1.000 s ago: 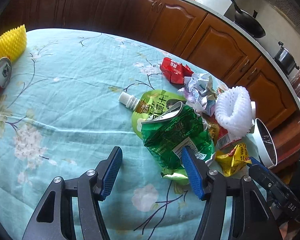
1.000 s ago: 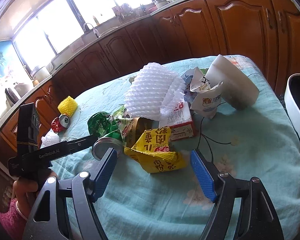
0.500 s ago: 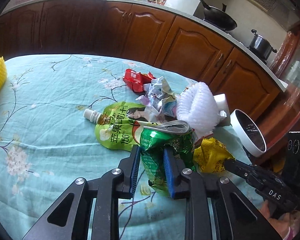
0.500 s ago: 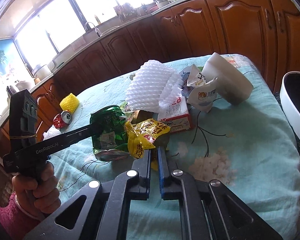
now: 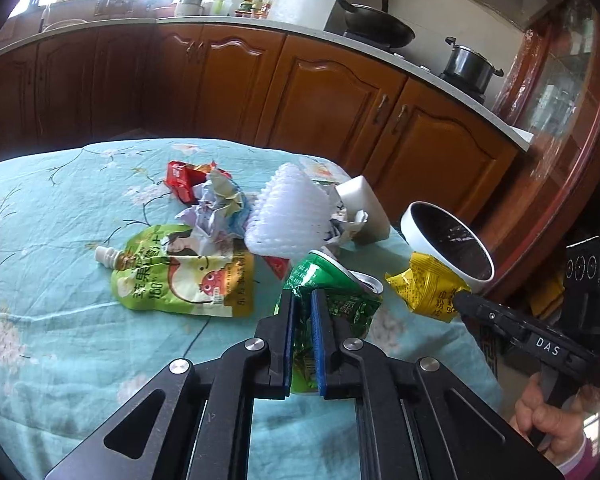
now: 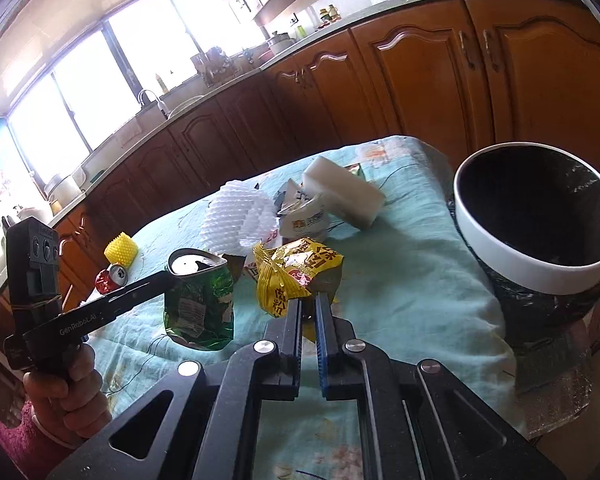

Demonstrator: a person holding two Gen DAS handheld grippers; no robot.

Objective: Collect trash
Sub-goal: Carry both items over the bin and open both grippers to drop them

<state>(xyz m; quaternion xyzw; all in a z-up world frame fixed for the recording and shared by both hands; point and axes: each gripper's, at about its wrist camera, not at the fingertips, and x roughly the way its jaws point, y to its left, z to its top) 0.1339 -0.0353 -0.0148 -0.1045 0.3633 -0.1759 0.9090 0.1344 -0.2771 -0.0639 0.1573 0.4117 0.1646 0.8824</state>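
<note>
Gripping a green can [image 5: 332, 292], left fingers [image 5: 302, 320] close; right fingers [image 6: 308, 320] clamp a yellow packet [image 6: 296, 272] near the counter [image 6: 400, 288] edge beside the bin [image 6: 540, 276].

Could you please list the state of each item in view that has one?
left gripper: shut on green can.
green can: crushed, lifted.
right gripper: shut on yellow wrapper.
yellow wrapper: crumpled, held.
trash bin: open.
juice pouch: flat, capped.
</note>
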